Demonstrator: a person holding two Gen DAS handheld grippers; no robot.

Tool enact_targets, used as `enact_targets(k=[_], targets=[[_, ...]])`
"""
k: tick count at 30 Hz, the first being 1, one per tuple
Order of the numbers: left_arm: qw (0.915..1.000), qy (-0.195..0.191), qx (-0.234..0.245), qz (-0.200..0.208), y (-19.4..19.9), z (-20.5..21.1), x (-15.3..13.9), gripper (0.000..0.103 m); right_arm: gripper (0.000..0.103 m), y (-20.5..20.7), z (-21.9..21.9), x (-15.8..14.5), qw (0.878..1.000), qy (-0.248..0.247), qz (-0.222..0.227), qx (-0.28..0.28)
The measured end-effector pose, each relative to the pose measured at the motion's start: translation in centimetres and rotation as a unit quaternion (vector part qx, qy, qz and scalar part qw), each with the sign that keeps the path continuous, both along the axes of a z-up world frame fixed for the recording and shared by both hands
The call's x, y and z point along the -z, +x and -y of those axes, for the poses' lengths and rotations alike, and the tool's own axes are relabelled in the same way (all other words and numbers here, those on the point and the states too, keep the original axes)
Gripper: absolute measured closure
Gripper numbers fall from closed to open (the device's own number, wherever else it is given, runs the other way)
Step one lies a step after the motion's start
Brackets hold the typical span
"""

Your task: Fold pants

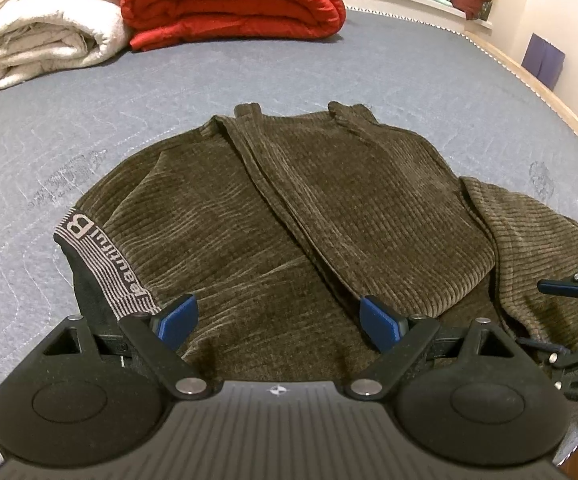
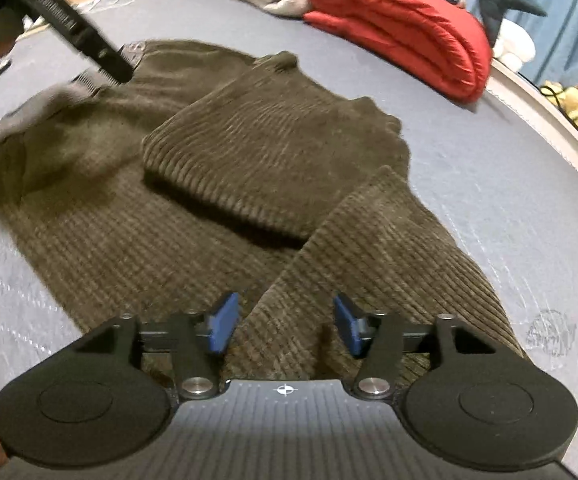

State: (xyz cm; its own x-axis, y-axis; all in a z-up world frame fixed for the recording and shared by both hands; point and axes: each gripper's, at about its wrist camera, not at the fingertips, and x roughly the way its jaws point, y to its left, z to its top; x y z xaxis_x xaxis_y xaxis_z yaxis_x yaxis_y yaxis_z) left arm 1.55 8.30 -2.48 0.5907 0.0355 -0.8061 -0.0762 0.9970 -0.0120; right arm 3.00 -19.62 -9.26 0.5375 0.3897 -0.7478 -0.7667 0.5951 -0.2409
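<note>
While the brown corduroy pants (image 1: 289, 208) are lying partly folded on the grey bed (image 1: 129, 92), the left gripper (image 1: 279, 320) is hovering released near the waistband (image 1: 101, 264), and the right gripper (image 2: 285, 322) is hanging spread wide above one leg.
</note>
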Motion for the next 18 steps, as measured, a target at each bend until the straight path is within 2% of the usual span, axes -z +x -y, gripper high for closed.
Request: enact_targets(k=[5, 8, 10, 13, 16, 18], targets=[[1.0, 0.0, 0.002, 0.001, 0.0, 0.1, -0.1, 0.011, 0.035, -0.9, -0.1, 0.7, 0.999, -0.032, -0.012, -0.035], [1.0, -0.002, 0.003, 0.001, 0.0, 0.1, -0.1, 0.011, 0.028, -0.9, 0.2, 0.6, 0.999, -0.03, -0.022, -0.039], [1.0, -0.001, 0.004, 0.0, 0.0, 0.2, 0.0, 0.011, 0.028, -1.0, 0.2, 0.9, 0.998, -0.03, -0.033, -0.043], [1.0, -0.001, 0.006, -0.001, 0.0, 0.3, -0.1, 0.011, 0.028, -1.6, -0.2, 1.9, 0.996, -0.056, -0.032, -0.054], [1.0, 0.0, 0.008, 0.001, -0.1, 0.5, -0.2, 0.011, 0.035, -1.7, -0.2, 2.0, 0.996, -0.059, -0.034, -0.052], [1.0, -0.001, 0.008, 0.0, -0.1, 0.5, -0.2, 0.011, 0.06, -1.3, -0.1, 1.7, 0.997, -0.057, -0.035, -0.042]])
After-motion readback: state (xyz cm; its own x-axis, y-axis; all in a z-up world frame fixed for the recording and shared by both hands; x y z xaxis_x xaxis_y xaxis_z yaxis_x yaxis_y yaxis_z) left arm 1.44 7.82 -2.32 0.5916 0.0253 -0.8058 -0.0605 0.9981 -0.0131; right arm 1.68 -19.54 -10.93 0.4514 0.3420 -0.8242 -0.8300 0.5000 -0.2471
